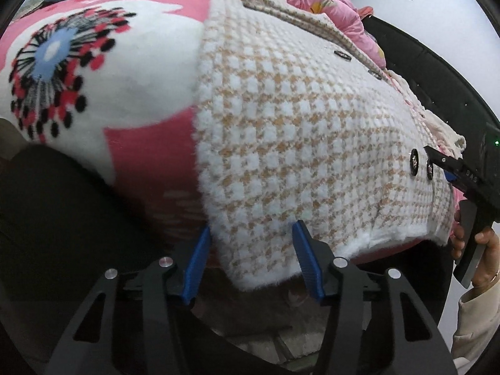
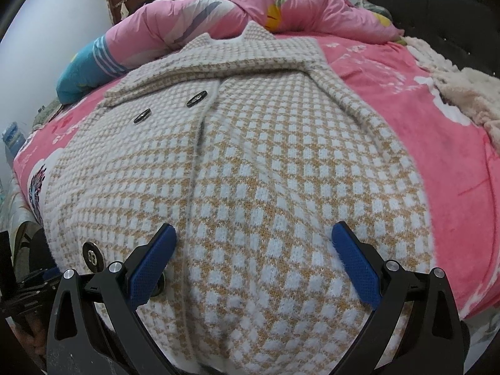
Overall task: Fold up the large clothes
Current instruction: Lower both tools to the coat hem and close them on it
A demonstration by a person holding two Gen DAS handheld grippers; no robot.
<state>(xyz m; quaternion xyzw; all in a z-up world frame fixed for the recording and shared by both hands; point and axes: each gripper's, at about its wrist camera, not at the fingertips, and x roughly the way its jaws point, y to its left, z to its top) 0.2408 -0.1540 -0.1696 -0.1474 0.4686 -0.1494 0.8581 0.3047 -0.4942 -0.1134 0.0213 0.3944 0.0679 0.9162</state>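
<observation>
One fuzzy tan-and-white checked coat [image 2: 250,162] lies on your pink bed [image 2: 437,143] — four dark buttons [image 2: 197,99] show. Your left gripper [image 1: 250,234] straddles its corner, half-closed; your right gripper [image 2: 253,243] stands wide.

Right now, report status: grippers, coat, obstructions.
Left gripper open, straddling coat hem corner. Right gripper open over hem. Coat flat on bed. Nothing in the way.
</observation>
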